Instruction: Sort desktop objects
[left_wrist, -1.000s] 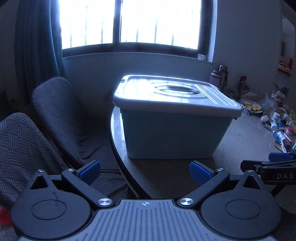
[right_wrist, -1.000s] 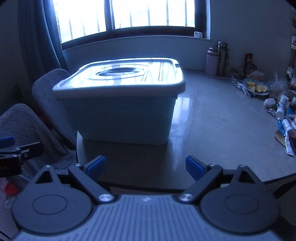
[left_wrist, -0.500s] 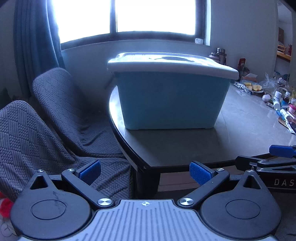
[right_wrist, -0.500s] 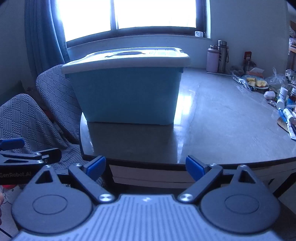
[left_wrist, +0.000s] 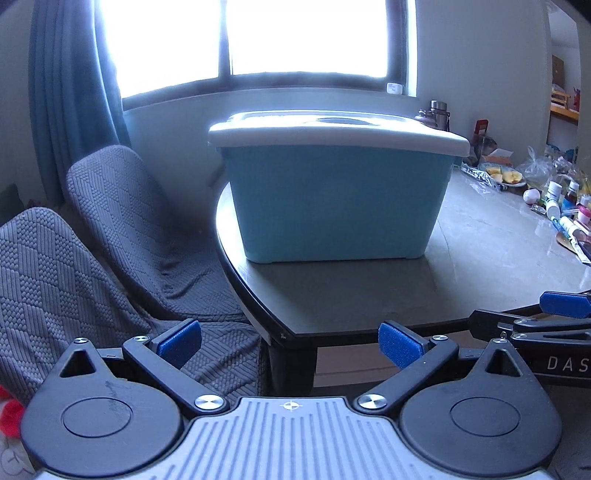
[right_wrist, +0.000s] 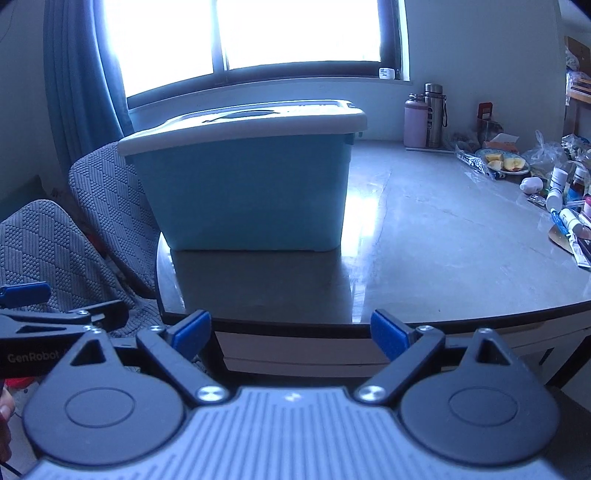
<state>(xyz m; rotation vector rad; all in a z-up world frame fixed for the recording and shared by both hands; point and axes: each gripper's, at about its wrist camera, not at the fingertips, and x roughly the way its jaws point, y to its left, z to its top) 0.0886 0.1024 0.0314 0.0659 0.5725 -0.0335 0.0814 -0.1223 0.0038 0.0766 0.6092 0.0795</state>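
Both grippers — left gripper (left_wrist: 290, 341), right gripper (right_wrist: 290, 330) — are hovering low in frame with jaws apart, gripping nothing. Lidded blue bin (left_wrist: 338, 195) is sitting mid-frame on the bench (right_wrist: 443, 251); clutter (right_wrist: 565, 218) is lying far right — advise lifting the lid squarely first.

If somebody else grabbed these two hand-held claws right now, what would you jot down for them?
Left gripper: open, empty, short of the table's near edge.
Right gripper: open, empty, also short of the edge.
Blue bin: at the left end of the table, white lid on.
Things to sort: tubes and small bottles clustered at the far right edge, with a plate of fruit behind them.
Done: nothing sorted as far as can be seen.
Left: take the lid off, then probably move the small items into the bin.
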